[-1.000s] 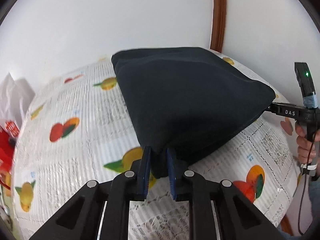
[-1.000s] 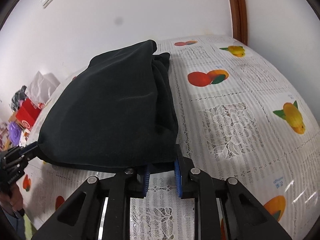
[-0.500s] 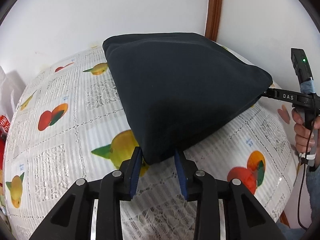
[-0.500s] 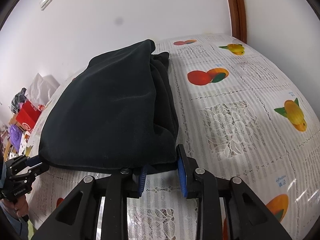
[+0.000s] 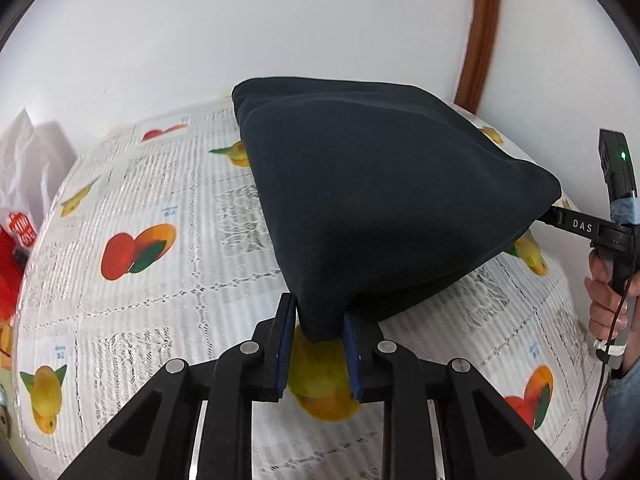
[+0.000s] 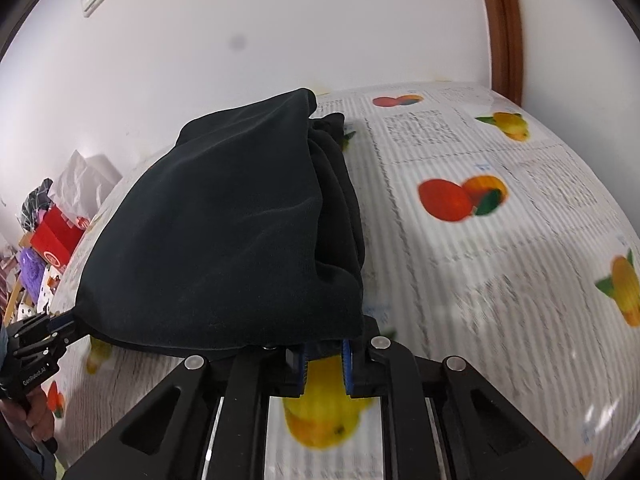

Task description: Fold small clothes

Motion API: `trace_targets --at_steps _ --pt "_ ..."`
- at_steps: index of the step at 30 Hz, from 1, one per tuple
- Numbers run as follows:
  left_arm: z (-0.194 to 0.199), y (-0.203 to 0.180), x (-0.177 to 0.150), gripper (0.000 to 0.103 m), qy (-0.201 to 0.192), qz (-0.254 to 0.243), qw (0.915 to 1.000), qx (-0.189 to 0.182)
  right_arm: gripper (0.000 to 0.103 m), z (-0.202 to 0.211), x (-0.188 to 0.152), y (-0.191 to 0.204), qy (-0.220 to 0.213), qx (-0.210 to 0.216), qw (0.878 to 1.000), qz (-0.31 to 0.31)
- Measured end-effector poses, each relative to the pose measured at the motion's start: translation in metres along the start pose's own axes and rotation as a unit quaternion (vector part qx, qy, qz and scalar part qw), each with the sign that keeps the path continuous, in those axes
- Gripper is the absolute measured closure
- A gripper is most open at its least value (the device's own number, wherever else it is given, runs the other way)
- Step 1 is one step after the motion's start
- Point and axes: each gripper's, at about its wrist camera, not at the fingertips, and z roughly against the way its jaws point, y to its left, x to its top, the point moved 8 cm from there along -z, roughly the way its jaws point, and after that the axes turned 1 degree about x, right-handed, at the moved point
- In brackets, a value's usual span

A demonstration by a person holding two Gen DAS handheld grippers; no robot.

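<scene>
A folded black garment point(image 5: 380, 200) lies on the fruit-print tablecloth point(image 5: 160, 200); it also shows in the right wrist view point(image 6: 224, 232). My left gripper point(image 5: 318, 344) has its jaws apart around the garment's near corner, whose tip hangs between the pads. My right gripper point(image 6: 324, 364) has its jaws apart at the other near corner, with cloth draped over the fingers. Each gripper shows at the edge of the other's view: the right one point(image 5: 560, 218) and the left one point(image 6: 60, 328), both at the cloth's corners.
A white wall rises behind the table, with a brown wooden frame point(image 5: 480, 40) at the right. A white bag point(image 5: 28, 160) and red packaging point(image 6: 56, 236) sit past the table's left end. A hand point(image 5: 608, 300) holds the right gripper's handle.
Both grippers' jaws have opened from their grip on the garment's corners. The garment's near edge has settled lower toward the table, and both grippers have drawn back slightly.
</scene>
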Motion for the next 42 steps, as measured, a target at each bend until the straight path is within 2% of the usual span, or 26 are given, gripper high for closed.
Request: trace_targets --at_steps 2,6,9,10,13,16,22,24,25,26,27,28,30,33,36,42 --pt "0.0 0.003 0.0 0.079 0.01 0.009 0.9998 -0.012 0.084 0.001 0.001 0.0 0.006 0.0 1.0 -0.001" --pt "0.009 0.005 -0.006 0.077 0.013 0.005 0.9997 -0.022 0.083 0.022 -0.01 -0.006 0.007 -0.007 1.0 0.015" --pt "0.024 0.01 -0.011 0.07 -0.005 0.003 0.9998 -0.017 0.069 0.048 -0.016 -0.009 0.001 0.002 0.999 0.034" --pt "0.028 0.013 -0.011 0.066 -0.012 0.004 0.9998 -0.013 0.065 0.062 -0.013 -0.008 -0.017 0.005 0.999 0.044" --pt "0.036 0.024 -0.006 0.057 -0.025 0.017 0.9995 -0.013 0.065 0.075 0.001 0.002 -0.043 0.011 0.997 0.057" --pt "0.039 0.034 0.004 0.056 -0.034 0.023 0.9991 0.002 0.065 0.063 0.02 0.015 -0.046 0.019 0.997 0.053" --pt "0.038 0.041 0.025 0.056 -0.055 0.044 0.9974 -0.012 0.067 0.004 0.05 0.015 -0.021 0.018 1.0 0.002" --pt "0.035 0.041 0.032 0.056 -0.064 0.042 0.997 -0.007 0.076 -0.011 0.054 0.013 -0.011 0.026 0.999 -0.022" --pt "0.032 0.041 0.033 0.056 -0.065 0.042 0.997 -0.005 0.092 -0.016 0.055 0.014 -0.007 0.034 0.999 -0.029" --pt "0.028 0.041 0.035 0.056 -0.062 0.041 0.9972 -0.003 0.099 -0.019 0.055 0.017 -0.004 0.047 0.998 -0.029" --pt "0.025 0.041 0.036 0.056 -0.059 0.04 0.9975 0.0 0.1 -0.015 0.058 0.021 -0.017 0.07 0.997 -0.023" --pt "0.021 0.042 0.037 0.056 -0.055 0.04 0.9976 0.005 0.1 -0.006 0.061 0.019 -0.045 0.077 0.996 -0.025" --pt "0.015 0.042 0.038 0.056 -0.05 0.042 0.9979 0.005 0.1 0.005 0.065 0.01 -0.071 0.078 0.994 -0.037" --pt "0.006 0.042 0.041 0.056 -0.039 0.048 0.9981 -0.005 0.1 -0.002 0.061 -0.002 -0.053 0.084 0.993 -0.068" --pt "0.0 0.04 0.044 0.056 -0.032 0.05 0.9982 -0.009 0.1 -0.011 0.054 0.0 -0.036 0.065 0.996 -0.054" --pt "-0.004 0.035 0.05 0.056 -0.032 0.046 0.9983 -0.014 0.098 -0.006 0.053 0.005 -0.029 0.03 0.999 -0.025"
